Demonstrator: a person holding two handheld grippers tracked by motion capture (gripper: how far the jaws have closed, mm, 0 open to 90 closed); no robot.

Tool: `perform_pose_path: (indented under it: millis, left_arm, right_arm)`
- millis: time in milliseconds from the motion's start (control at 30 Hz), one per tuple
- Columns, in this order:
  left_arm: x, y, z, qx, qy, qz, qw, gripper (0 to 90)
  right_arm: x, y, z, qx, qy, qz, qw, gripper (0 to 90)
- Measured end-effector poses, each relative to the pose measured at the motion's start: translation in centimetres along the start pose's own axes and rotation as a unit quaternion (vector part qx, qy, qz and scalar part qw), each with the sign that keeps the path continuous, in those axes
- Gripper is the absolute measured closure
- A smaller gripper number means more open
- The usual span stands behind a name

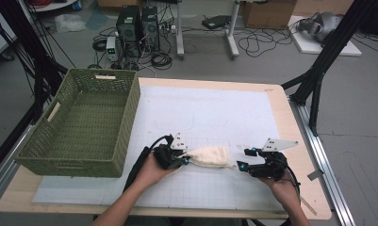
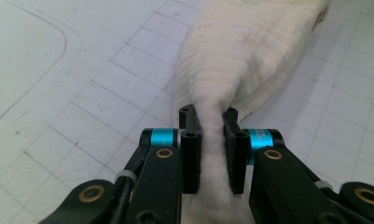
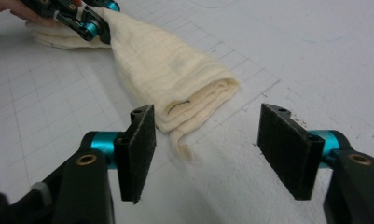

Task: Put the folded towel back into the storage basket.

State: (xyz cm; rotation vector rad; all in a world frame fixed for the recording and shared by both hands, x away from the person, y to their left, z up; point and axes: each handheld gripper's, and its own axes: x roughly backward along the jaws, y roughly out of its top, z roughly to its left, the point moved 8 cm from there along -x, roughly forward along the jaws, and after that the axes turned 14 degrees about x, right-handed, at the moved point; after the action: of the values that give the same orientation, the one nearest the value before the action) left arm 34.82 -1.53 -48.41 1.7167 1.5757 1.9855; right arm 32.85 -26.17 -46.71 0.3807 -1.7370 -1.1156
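A folded cream cloth lies on the white gridded mat near the table's front. My left gripper is shut on the cloth's left end. In the left gripper view the cloth bunches tightly between the two black pads and widens beyond them. My right gripper is open just off the cloth's right end. In the right gripper view the cloth's folded end lies on the mat ahead of the wide-apart pads, apart from them. The left gripper shows at that view's top left.
A green woven basket stands empty at the table's left, close to my left hand. The gridded mat covers most of the wooden table. Computers, cables and boxes lie on the floor beyond the far edge.
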Motion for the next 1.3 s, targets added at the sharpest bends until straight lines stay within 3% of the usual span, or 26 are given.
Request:
perform_pose_path:
  millis: [433,1300]
  left_arm:
    - [1.3,0.4,0.0,0.017,-0.015,-0.02,0.9995,80.3]
    - [3.4,1.4,0.0,0.038,-0.038,-0.058,0.9969,80.3]
  right_arm:
    - [0.1,-0.5,0.1,-0.005,-0.01,0.002,0.9999,19.7]
    - [0.3,-0.4,0.1,0.006,-0.017,-0.006,0.9998,16.2]
